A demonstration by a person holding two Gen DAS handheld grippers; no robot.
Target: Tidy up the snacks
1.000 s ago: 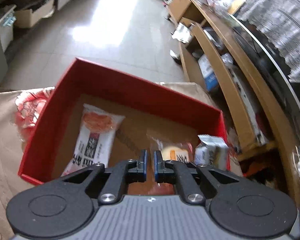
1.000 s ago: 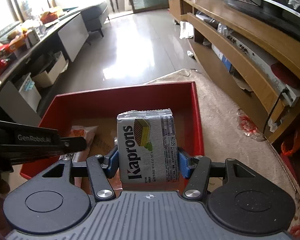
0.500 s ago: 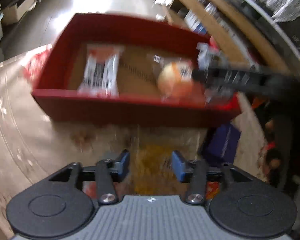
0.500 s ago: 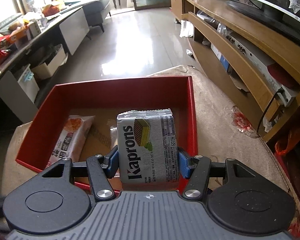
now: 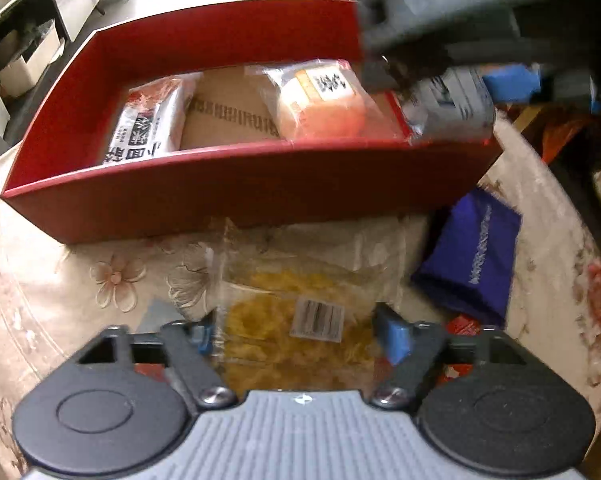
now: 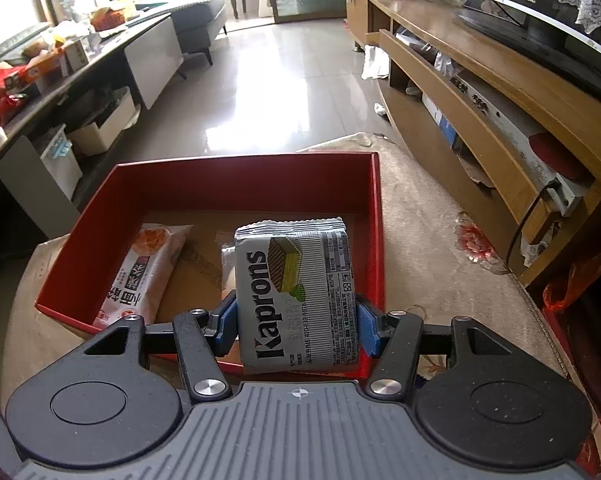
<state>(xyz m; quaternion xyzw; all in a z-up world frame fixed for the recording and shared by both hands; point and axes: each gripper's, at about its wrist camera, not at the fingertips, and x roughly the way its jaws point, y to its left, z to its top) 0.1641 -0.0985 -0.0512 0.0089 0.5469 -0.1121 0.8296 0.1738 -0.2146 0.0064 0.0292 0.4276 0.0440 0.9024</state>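
Snacks lie partly sorted: a red box (image 6: 374, 216) sits on a surface covered by a floral cloth (image 5: 112, 276), and inside it rest a white-and-orange packet with Chinese lettering (image 6: 144, 276) toward the left wall and a clear-wrapped orange bun (image 5: 320, 108) with a white label nearer the right.

The right hand-held gripper (image 6: 296, 324) is clamped on a grey Kaprons wafer pack (image 6: 296, 296), its blue pads pressing both sides, and holds it upright over the box's near right corner. In the left wrist view this hand-held gripper and its pack appear blurred at the upper right, above the box's right end.

The left hand-held gripper (image 5: 300, 338) points steeply down at the cloth in front of the box's near wall. Its jaws are opening, and a clear bag of yellow crisps (image 5: 300, 304) with a barcode sticker lies flat between them. Whether the pads touch the bag is hard to tell; they do not appear to press on it. A dark blue packet (image 5: 472, 256) lies on the cloth just to the right of the bag, near the box's right corner.
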